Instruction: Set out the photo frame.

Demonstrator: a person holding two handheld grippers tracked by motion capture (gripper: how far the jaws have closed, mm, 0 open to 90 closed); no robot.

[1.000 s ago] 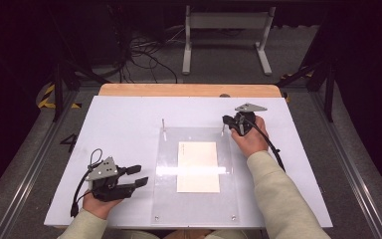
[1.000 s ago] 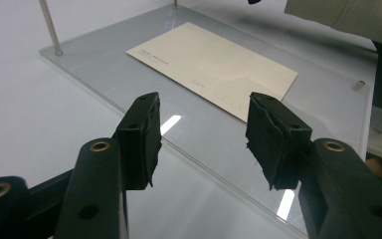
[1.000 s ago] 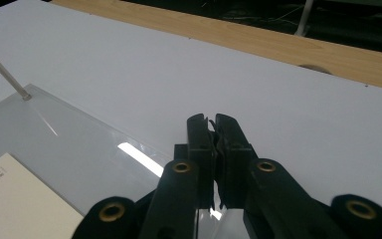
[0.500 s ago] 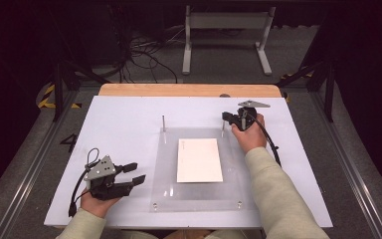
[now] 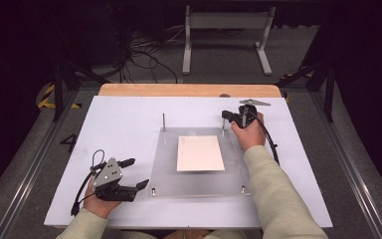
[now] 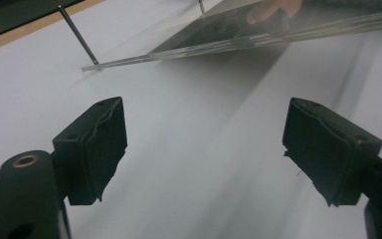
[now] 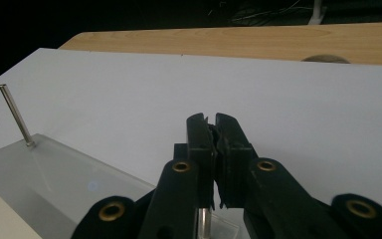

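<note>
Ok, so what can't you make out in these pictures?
- Right gripper view: the right gripper has its shut jaws over the top of the pin, so whether it grips the pin cannot be told.
- High view: any print on the paper is too small to read, and the right gripper view cuts the paper off at its bottom left corner.
- Left gripper view: the clear plate is blurred and cut off by the top edge.

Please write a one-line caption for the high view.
Right hand-held gripper shut at clear plate's far-right pin; left one open.
</note>
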